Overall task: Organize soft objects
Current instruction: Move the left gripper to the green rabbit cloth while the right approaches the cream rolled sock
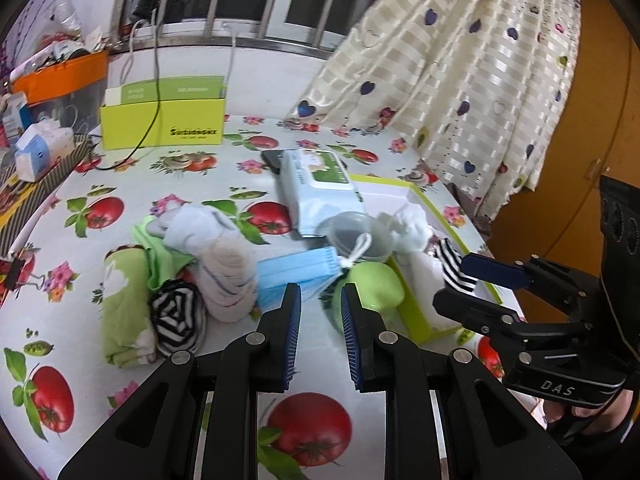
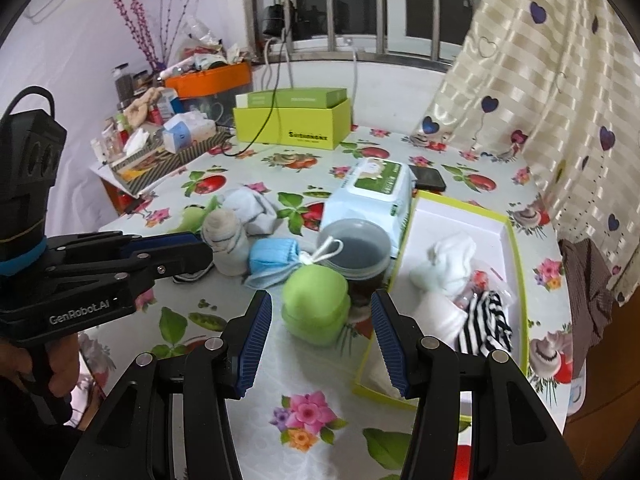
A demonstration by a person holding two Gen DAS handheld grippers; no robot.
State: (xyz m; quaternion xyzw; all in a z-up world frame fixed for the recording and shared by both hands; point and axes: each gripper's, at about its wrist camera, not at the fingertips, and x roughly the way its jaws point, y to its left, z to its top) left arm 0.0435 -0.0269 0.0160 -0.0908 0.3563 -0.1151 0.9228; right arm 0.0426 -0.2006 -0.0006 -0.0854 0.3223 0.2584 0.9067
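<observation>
Both tools hanging empty: left tool (image 1: 320,300) partly spread, right tool (image 2: 320,320) wide. Socks (image 1: 224,264) lying mid-surface beside tray (image 2: 508,224). Risk: mask (image 1: 296,272) loops snagging, dragging cup (image 2: 356,248).

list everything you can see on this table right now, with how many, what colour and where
tray box: one, lime rim, white inside, table's right end
socks in box: white bundles and one black-and-white striped
green pouch: one, beside the box
round container: one, grey lidded, behind pouch
face masks: blue stack
rolled socks: white and pale blue, mid-table
striped roll: one, black-and-white
green cloth: one, folded, leftmost
wipes pack: one, pale blue and green
phone: one, black, behind the wipes
lime box: one, open, far edge
orange bin: one, cluttered, far left
curtain: heart-patterned, right
left gripper: open, empty
right gripper: open, empty
</observation>
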